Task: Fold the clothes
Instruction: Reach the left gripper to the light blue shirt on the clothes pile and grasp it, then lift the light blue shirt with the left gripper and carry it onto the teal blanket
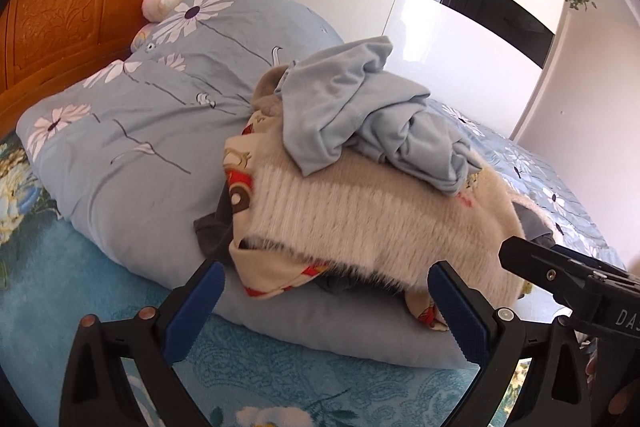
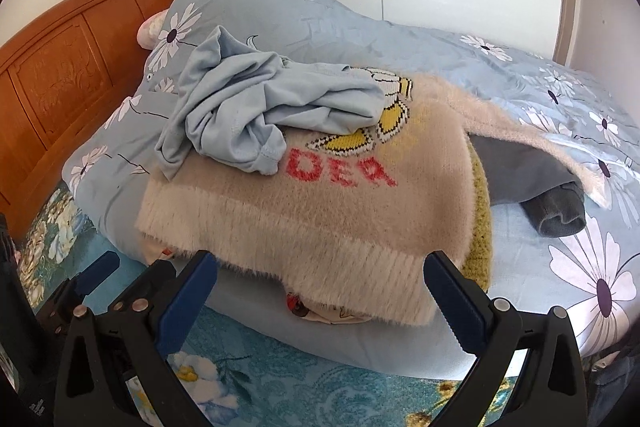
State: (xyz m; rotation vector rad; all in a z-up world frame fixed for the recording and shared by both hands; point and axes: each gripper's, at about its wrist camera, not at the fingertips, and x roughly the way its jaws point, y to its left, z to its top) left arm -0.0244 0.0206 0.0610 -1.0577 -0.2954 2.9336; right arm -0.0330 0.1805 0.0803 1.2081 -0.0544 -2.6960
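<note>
A heap of clothes lies on a folded blue daisy-print duvet (image 1: 132, 131) (image 2: 320, 23). On top is a crumpled light blue garment (image 1: 360, 111) (image 2: 256, 107). Under it lies a fuzzy cream sweater (image 1: 384, 219) (image 2: 320, 211) with red letters and a yellow bee. A cartoon-print cloth (image 1: 240, 179), a dark grey garment (image 2: 532, 183) (image 1: 214, 227) and a yellow-green knit (image 2: 478, 227) stick out below. My left gripper (image 1: 324, 311) is open just in front of the sweater's hem. My right gripper (image 2: 320, 299) is open too, its jaws wide in front of the hem. Neither holds anything.
A carved wooden headboard (image 1: 60, 7) (image 2: 64, 67) stands at the left. A teal floral bedsheet (image 1: 260, 379) (image 2: 300, 387) lies in front of the duvet. Glossy white and black wardrobe doors (image 1: 440, 7) rise behind the bed. The right gripper's body (image 1: 572, 287) shows in the left wrist view.
</note>
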